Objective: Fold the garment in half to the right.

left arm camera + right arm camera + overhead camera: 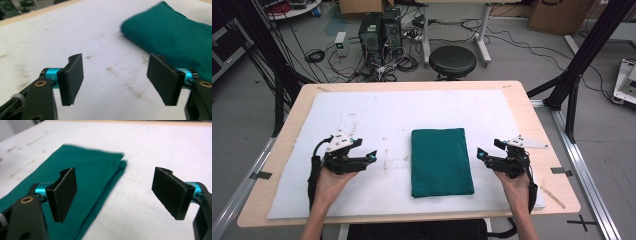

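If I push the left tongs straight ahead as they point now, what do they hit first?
Probably the green cloth: the open left tongs aim at its near side edge across the bare white mat. Depth is unclear; they might pass just above it.

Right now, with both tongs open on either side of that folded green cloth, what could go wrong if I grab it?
1. The cloth is folded in layers, so the left tongs might pinch just the top layer and undo the fold.
2. The right tongs sit apart from the cloth's edge; closing there could catch nothing.
3. Dragging it could rub it over the stains on the white mat.
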`<action>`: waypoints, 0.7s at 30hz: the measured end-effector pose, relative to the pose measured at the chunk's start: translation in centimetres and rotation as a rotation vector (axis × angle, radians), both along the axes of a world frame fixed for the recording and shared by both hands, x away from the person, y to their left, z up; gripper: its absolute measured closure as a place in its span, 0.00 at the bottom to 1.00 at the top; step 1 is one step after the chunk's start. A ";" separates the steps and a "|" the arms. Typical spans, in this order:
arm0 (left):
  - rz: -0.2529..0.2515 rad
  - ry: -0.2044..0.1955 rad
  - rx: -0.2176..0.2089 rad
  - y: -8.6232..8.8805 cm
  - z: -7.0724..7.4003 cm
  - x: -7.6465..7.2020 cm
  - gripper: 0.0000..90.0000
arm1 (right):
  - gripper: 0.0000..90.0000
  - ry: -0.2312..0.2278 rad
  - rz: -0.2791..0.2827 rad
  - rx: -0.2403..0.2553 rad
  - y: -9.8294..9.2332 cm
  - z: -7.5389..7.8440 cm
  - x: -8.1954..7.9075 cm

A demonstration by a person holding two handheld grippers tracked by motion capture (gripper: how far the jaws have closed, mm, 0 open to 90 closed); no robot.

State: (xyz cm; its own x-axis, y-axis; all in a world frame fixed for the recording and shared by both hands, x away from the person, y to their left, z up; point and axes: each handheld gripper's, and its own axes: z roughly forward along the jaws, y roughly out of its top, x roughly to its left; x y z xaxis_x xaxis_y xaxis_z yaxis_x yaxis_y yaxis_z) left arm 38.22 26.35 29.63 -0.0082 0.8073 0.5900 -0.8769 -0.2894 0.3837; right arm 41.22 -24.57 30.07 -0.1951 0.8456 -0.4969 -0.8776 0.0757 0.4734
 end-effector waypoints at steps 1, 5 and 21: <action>-0.012 0.001 -0.014 0.5 0.0 0.0 0.28 | 0.23 -0.015 0.004 0.016 -0.3 0.2 -0.2; -0.036 -0.017 -0.081 3.2 -0.3 -0.1 0.23 | 0.23 -0.043 0.025 0.074 -0.9 0.2 -0.5; -0.100 -0.051 -0.213 8.6 -1.7 0.2 0.21 | 0.23 -0.044 0.009 0.079 -2.0 0.1 -0.2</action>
State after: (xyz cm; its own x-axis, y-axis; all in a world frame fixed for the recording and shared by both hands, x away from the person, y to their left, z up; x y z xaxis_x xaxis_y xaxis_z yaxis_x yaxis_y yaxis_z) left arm 38.43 34.98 27.96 0.0527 0.9120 0.4069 -0.9170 -0.1172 0.3814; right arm 41.05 -26.56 30.19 -0.1818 0.8807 -0.4375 -0.8983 0.0323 0.4383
